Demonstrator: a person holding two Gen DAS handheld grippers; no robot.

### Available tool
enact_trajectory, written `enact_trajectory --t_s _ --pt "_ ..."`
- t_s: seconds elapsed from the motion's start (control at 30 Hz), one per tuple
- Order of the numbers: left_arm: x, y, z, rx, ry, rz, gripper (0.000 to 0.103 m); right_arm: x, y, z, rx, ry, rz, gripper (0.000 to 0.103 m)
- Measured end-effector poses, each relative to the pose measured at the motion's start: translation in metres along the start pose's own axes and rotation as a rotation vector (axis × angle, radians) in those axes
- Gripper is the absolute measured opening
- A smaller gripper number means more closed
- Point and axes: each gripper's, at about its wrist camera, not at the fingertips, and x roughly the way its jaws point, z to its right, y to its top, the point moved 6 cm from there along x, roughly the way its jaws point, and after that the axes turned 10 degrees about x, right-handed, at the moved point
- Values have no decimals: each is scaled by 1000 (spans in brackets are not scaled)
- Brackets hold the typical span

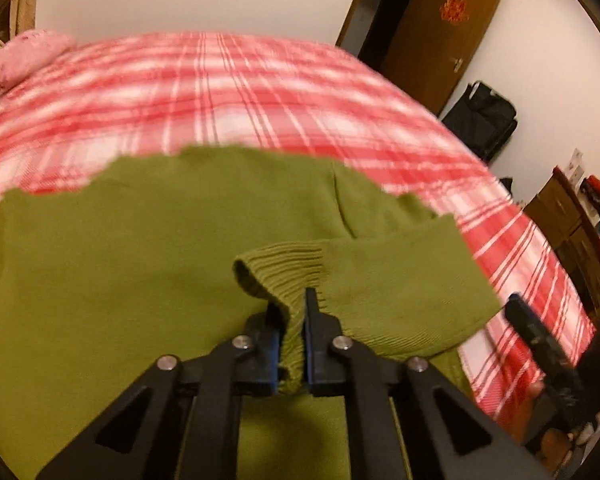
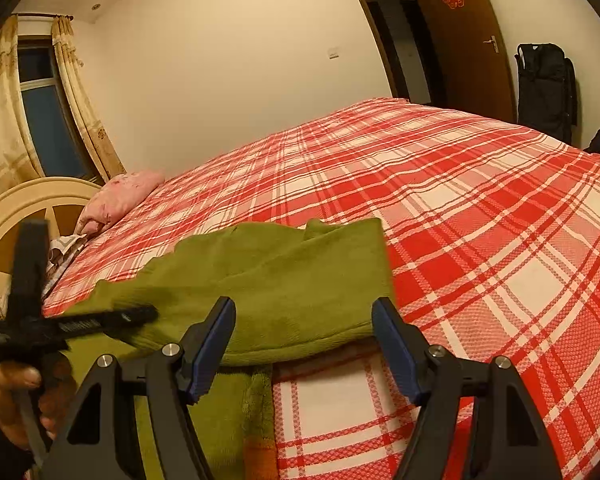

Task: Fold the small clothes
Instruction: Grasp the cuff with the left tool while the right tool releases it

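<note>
Pinching the ribbed cuff (image 1: pixel 284 268) of the green sweater's (image 1: pixel 120 260) sleeve, the left gripper (image 1: pixel 290 304) is clenched on the knit, probably so the sleeve can be drawn across the body for a fold. Most of the sweater lies flat on the plaid bed (image 1: pixel 260 92). At 3 o'clock of it, the right gripper (image 2: pixel 304 316) hangs released, nothing between its fingers, ready by the hem.
</note>
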Motion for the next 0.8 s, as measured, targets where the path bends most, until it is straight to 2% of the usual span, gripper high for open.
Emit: enact_trajectory --t_s 0.27,0.47,0.7,0.8 --pt "-56 14 -51 -37 71 90 9 0 -1 1 1 -1 -3 71" --pt "-65 -1 -90 -100 119 76 9 2 -1 1 0 -3 -11 72" --pt "-48 -32 -114 -148 147 14 9 11 -6 1 -13 -18 -53 73" --pt "-48 -39 -129 -177 159 14 9 17 -9 3 -14 -41 -82 73"
